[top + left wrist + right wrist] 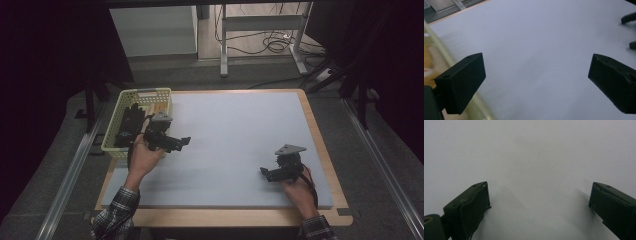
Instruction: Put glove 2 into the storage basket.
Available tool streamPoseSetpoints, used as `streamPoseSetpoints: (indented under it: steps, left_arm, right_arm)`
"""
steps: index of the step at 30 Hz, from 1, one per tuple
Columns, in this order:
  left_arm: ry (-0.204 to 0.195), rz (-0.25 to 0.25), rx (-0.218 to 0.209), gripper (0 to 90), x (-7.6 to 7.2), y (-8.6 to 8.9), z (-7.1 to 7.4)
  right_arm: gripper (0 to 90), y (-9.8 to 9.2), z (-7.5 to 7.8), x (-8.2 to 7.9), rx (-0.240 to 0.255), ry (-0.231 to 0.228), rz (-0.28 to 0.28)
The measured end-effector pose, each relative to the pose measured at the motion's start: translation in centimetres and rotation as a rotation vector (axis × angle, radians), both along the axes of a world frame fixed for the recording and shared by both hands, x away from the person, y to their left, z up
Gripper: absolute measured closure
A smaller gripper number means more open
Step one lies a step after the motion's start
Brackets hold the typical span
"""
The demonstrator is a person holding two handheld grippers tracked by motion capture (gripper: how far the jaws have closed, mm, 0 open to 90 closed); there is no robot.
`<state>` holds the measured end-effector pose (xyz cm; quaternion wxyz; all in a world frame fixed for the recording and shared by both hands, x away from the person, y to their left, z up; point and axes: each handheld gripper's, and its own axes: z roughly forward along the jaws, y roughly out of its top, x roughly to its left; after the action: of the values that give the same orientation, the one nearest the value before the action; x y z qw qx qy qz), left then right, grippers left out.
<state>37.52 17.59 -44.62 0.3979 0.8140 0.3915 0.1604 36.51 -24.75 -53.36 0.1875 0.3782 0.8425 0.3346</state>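
My left gripper point(186, 141) is held just right of a yellow basket point(145, 92), jaws pointing right over the grey mat point(235, 130). In the left gripper view it point(536, 72) stands open with nothing between the jaws, and the basket's rim point(484, 111) curves past the left jaw. My right gripper point(265, 173) rests low near the mat's front right, pointing left. It point(539, 197) is open over bare mat. Its black fingers point(629, 18) show far off in the left gripper view.
The basket holds dark black items point(131, 117) and a tan piece point(159, 107). The mat covers a wooden table point(320, 150). Beyond the table are a metal desk frame point(224, 45) and cables point(275, 42) on the floor.
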Motion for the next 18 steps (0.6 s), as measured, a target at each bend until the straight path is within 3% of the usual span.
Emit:
streamPoseSetpoints:
  steps: [9, 14, 18]
  left_arm:
    - [0.002, -0.111, -0.014, 1.7, -3.0, -3.1, -3.4]
    - [0.003, -0.143, 0.026, 1.5, -4.5, -4.6, -5.8]
    - [0.027, -0.163, 0.048, 1.3, -5.1, -5.4, -7.7]
  right_arm:
    - [2.7, 0.0, 0.0, 0.0, 0.0, 0.0, 0.0]
    - [2.7, 0.0, 0.0, 0.0, 0.0, 0.0, 0.0]
    - [2.7, 0.0, 0.0, 0.0, 0.001, 0.0, 0.0]
